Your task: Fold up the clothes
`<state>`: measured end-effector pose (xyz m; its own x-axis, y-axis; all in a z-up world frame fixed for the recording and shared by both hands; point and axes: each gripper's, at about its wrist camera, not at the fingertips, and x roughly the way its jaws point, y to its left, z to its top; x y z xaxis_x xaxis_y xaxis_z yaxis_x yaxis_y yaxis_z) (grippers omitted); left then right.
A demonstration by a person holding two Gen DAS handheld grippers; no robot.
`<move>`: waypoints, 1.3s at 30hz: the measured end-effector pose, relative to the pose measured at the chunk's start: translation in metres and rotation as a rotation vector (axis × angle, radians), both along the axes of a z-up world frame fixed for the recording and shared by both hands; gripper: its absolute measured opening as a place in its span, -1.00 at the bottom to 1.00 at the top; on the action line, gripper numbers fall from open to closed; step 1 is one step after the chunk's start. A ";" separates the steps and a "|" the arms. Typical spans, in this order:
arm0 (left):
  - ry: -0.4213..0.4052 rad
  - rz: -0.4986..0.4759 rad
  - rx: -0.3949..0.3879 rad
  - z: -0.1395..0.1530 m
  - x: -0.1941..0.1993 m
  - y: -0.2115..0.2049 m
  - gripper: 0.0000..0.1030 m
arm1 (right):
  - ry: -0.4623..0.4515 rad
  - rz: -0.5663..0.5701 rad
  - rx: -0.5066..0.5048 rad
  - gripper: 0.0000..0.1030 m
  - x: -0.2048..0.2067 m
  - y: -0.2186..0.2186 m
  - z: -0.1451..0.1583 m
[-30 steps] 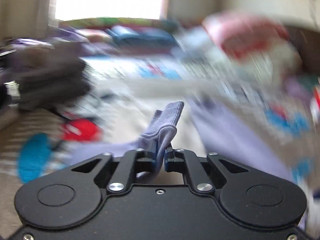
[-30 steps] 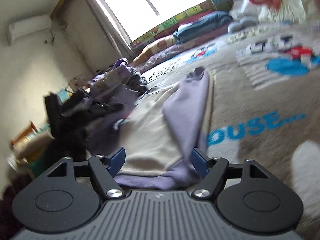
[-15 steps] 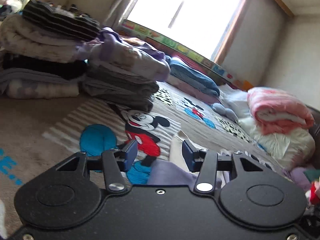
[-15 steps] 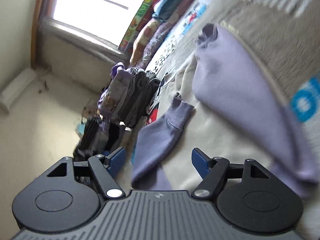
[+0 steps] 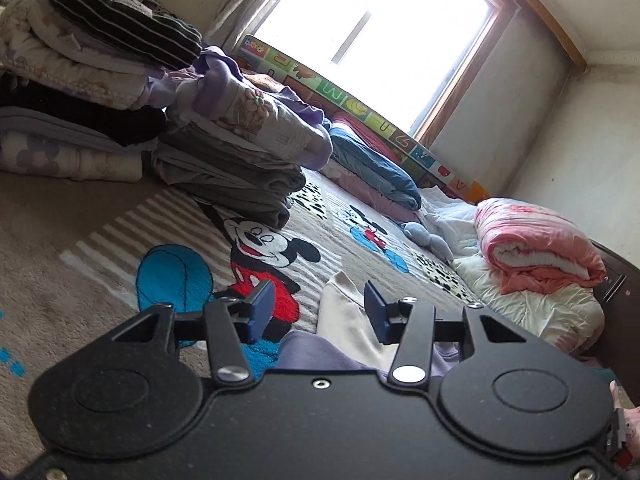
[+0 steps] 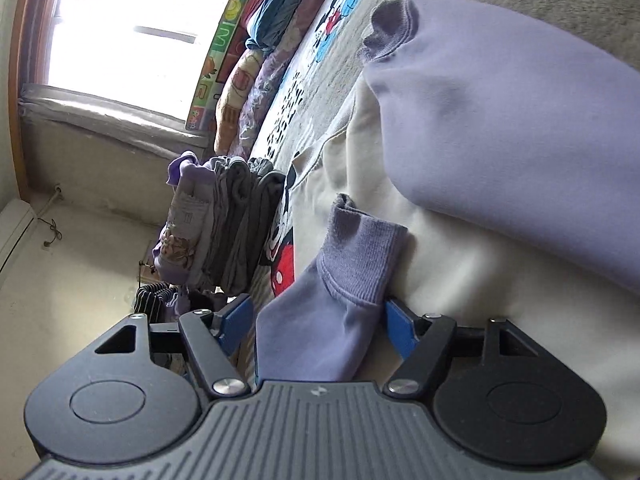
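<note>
In the left wrist view, the left gripper (image 5: 315, 312) hangs low over a beige blanket (image 5: 48, 280) printed with cartoon mice, its blue-padded fingers (image 5: 260, 310) standing partly apart with nothing pressed between them. Just under and ahead of the gap lies the sweatshirt (image 5: 340, 320), showing here as a cream body with a lilac part nearest the gripper's body. Farther back on the left sits a stack of folded clothes (image 5: 236, 160), grey below and floral lilac on top, and behind that a taller pile of bedding (image 5: 80, 60) topped by a black striped piece. A rolled pink quilt (image 5: 536, 252) rests on white bedding at the right, with a bright window (image 5: 380, 36) behind. In the right wrist view, which is rolled strongly to one side, the right gripper (image 6: 316, 320) has its fingers (image 6: 236, 320) set wide and its jaws are closing slightly; a lilac sleeve (image 6: 332, 300) with a ribbed cuff lies in the gap between them, and the right pad sits against or just beside the sleeve's edge while the left pad stands clear, so it is not clamped. Beyond it the second lilac sleeve (image 6: 520, 128) lies folded across the cream body of the sweatshirt, spread flat on the blanket. The folded stack stands beyond the cuff.
</note>
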<state>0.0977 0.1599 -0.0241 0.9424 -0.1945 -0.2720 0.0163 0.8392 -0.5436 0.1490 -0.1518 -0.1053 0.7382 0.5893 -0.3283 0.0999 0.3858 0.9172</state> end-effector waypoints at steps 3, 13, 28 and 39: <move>-0.001 0.007 -0.043 -0.002 0.001 0.008 -0.08 | -0.015 -0.021 -0.010 0.31 0.008 0.005 0.000; 0.014 0.011 -0.080 -0.007 0.004 0.019 -0.08 | -0.018 -0.035 -0.108 -0.70 0.027 0.019 -0.002; 0.044 -0.092 -0.127 -0.017 0.001 0.010 0.16 | -0.216 -0.017 -0.199 -0.75 0.028 -0.026 0.100; 0.073 -0.282 0.124 -0.015 -0.038 -0.053 0.31 | -0.242 -0.009 -0.269 -0.75 0.024 -0.070 0.140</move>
